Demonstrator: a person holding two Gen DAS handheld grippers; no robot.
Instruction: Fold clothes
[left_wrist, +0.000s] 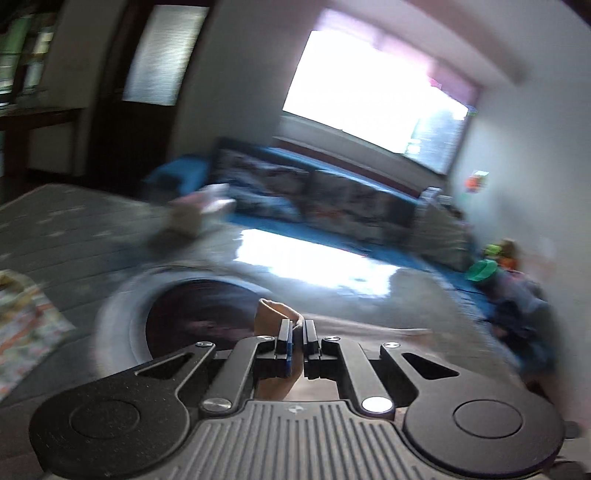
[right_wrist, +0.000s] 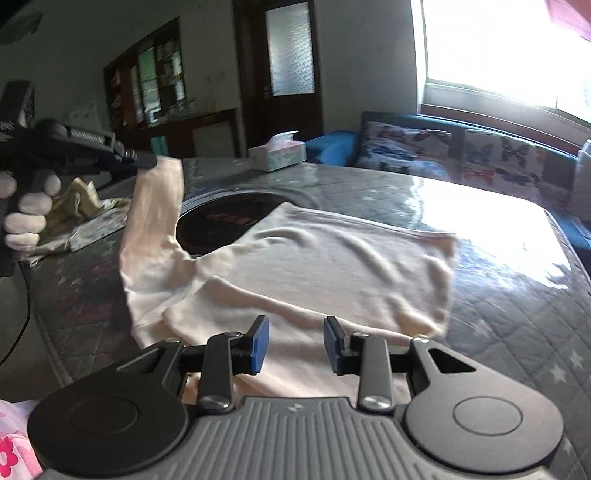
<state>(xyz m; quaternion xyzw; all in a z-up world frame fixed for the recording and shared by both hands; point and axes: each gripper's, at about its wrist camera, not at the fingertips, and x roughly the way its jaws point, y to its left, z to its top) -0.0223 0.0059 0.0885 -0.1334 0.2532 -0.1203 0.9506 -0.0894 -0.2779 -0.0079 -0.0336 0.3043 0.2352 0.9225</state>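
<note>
A pale cream long-sleeved garment (right_wrist: 325, 266) lies spread on the quilted grey table cover (right_wrist: 517, 295). My left gripper (left_wrist: 297, 328) is shut on the cuff of one sleeve (left_wrist: 275, 310). In the right wrist view that left gripper (right_wrist: 147, 160), held by a white-gloved hand (right_wrist: 26, 218), lifts the sleeve (right_wrist: 155, 218) up off the table at the left. My right gripper (right_wrist: 295, 345) hovers just above the garment's near edge. Its jaws stand apart with only cloth beneath them and nothing pinched.
A dark round cooktop disc (right_wrist: 218, 225) sits in the table, partly under the garment. A crumpled patterned cloth (right_wrist: 85, 218) lies at the left. A tissue box (right_wrist: 277, 151) stands at the far edge. Behind is a blue sofa (right_wrist: 461, 155) with butterfly cushions.
</note>
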